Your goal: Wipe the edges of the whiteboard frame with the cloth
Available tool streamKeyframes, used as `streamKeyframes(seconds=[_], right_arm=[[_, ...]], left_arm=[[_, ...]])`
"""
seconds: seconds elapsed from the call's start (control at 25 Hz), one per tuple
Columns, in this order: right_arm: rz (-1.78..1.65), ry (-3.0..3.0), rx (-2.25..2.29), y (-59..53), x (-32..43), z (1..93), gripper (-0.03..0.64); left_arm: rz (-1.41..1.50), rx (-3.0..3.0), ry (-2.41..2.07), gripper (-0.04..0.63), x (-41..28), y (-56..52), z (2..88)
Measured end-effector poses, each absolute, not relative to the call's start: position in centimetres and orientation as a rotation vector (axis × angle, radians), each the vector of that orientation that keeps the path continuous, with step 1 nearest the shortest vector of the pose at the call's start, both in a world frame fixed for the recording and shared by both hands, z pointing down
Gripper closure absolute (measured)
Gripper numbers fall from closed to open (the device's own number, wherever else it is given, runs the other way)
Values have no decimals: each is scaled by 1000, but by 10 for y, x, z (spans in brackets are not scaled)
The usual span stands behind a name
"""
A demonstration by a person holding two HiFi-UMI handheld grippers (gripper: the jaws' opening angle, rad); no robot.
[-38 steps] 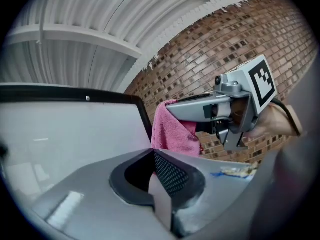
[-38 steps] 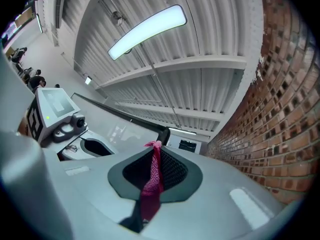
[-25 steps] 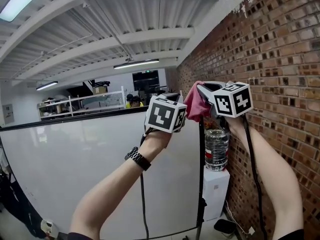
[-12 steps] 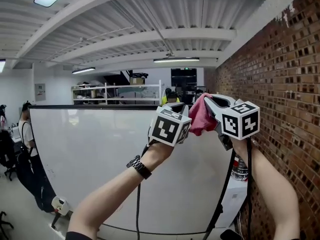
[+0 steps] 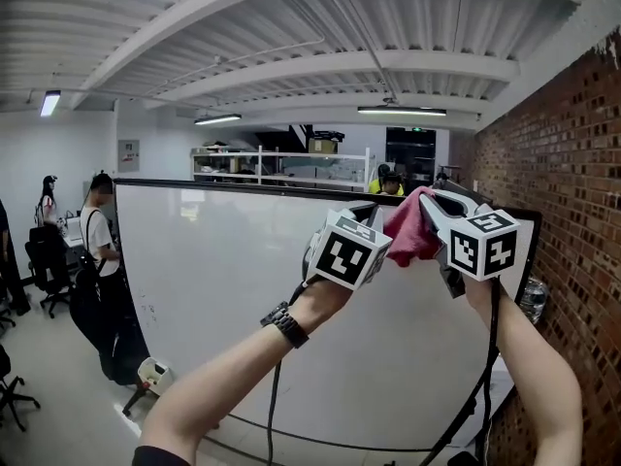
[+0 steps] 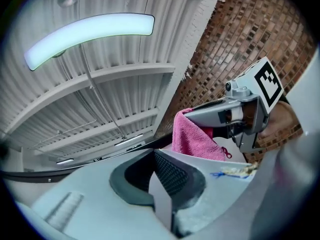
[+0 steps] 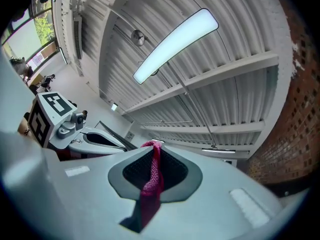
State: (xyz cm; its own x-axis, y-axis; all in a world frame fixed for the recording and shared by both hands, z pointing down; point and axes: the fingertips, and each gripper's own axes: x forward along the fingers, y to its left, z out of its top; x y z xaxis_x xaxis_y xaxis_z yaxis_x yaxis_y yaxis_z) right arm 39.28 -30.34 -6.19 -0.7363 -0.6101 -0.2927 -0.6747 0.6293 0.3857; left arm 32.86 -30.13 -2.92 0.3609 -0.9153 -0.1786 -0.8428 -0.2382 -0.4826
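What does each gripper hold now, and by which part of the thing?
The right gripper pinches the pink cloth by a narrow fold; the rest bunches out past its jaw tips. The left gripper is shut on nothing.

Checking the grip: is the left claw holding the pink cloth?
No, the pink cloth is pinched in the right claw; the left claw is shut on nothing.

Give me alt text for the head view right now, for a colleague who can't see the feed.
The right gripper holds a pink cloth up at the top edge of the black whiteboard frame, with the left gripper raised close beside it. A brick wall is at right; people stand at far left.
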Motion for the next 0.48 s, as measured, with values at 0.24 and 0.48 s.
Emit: streamKeyframes(seconds=[0.24, 0.48], right_arm=[[654, 2669, -1077, -277, 347, -57, 592], [644, 2632, -1075, -258, 325, -64, 592]], left_arm=[[-187, -2106, 1514, 592, 272, -268, -22], [-61, -2087, 1497, 592, 229, -241, -33]])
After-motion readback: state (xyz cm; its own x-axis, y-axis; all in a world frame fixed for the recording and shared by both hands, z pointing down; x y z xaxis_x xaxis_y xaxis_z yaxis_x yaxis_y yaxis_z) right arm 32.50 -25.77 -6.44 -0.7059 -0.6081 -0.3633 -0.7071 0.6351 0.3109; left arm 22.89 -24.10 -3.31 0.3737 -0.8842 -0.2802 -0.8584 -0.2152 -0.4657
